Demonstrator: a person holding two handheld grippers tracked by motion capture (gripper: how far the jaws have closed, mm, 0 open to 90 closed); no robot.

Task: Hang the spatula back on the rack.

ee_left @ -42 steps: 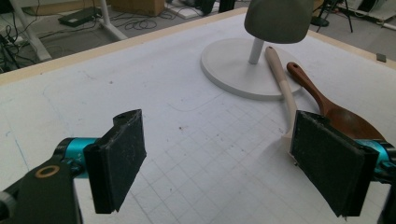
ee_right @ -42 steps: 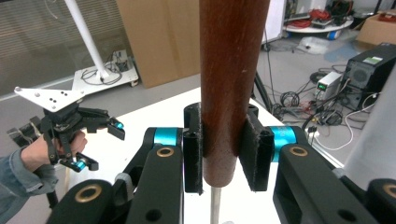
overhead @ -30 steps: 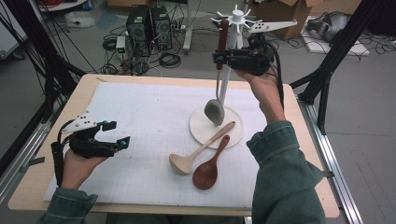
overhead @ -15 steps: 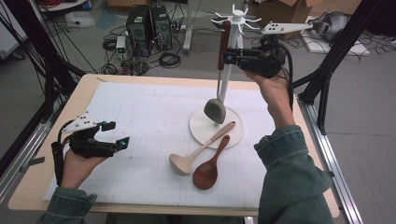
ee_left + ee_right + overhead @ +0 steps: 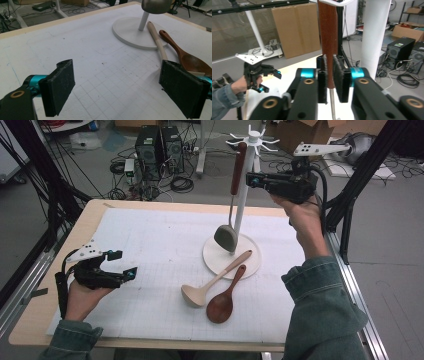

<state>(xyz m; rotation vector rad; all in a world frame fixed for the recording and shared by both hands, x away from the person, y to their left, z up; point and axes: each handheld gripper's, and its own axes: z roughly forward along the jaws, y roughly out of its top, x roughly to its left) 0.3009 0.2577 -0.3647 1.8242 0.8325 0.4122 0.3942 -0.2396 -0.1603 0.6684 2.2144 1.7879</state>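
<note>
Ladle (image 5: 227, 236): steel bowl, thin metal shank, red-brown wooden handle. Hangs upright beside the white rack (image 5: 243, 195), bowl just above the rack's round base. Handle top cut off in the right gripper view; whether it sits on a hook is hard to make out.
Right hand-held gripper (image 5: 329, 75): jaws have just been closing, pads now pressed on the handle.
Left hand-held gripper (image 5: 117, 87): jaws wide apart, nothing between them, low over the tabletop (image 5: 150, 245).
Pale spoon (image 5: 212, 282), dark spoon (image 5: 225, 297): lying by the base; bowls partly hidden in the left gripper view
</note>
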